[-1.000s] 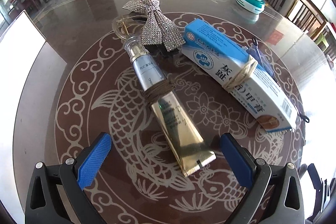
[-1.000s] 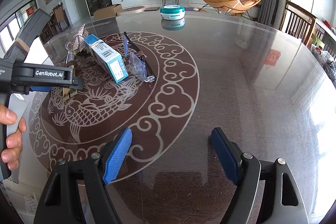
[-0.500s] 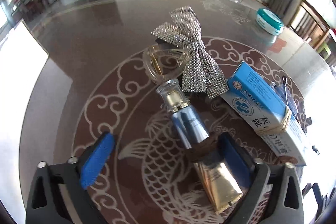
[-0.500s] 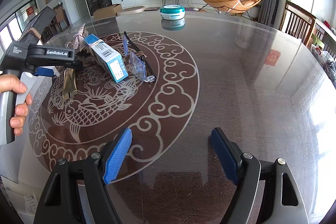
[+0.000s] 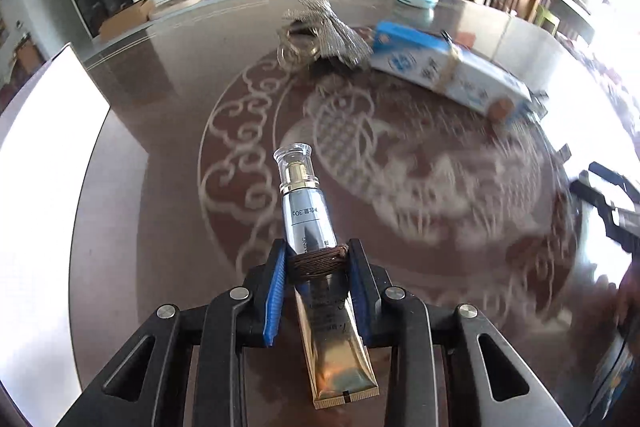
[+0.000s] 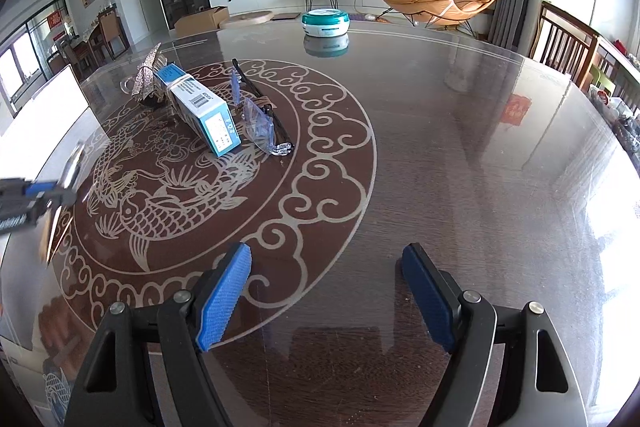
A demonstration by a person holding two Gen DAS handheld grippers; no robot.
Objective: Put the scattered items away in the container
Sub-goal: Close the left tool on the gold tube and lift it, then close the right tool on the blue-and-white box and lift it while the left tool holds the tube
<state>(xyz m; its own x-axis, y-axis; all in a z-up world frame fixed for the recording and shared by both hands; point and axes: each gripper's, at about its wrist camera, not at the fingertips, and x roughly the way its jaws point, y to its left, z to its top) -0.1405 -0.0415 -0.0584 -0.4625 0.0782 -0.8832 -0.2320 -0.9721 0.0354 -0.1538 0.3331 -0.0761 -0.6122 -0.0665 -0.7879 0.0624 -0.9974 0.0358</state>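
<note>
My left gripper (image 5: 318, 263) is shut on a silver and gold cosmetic tube (image 5: 310, 227), gripping it at its brown cord wrap and holding it lifted above the table. A blue and white box (image 5: 444, 67) and a glittery silver bow (image 5: 332, 27) lie farther back; both also show in the right wrist view, box (image 6: 200, 107) and bow (image 6: 146, 77), beside clear glasses (image 6: 260, 125). My right gripper (image 6: 326, 291) is open and empty over the table's near side. The left gripper (image 6: 36, 197) appears blurred at that view's left edge.
A white container (image 5: 44, 155) stands at the table's left edge, also in the right wrist view (image 6: 44, 115). A teal and white round box (image 6: 325, 23) sits at the far side of the table. Wooden chairs (image 6: 568, 47) stand to the right.
My left gripper closed on the tube at its cord wrap and lifted it off the table, swinging back and left. The right gripper has not moved.
</note>
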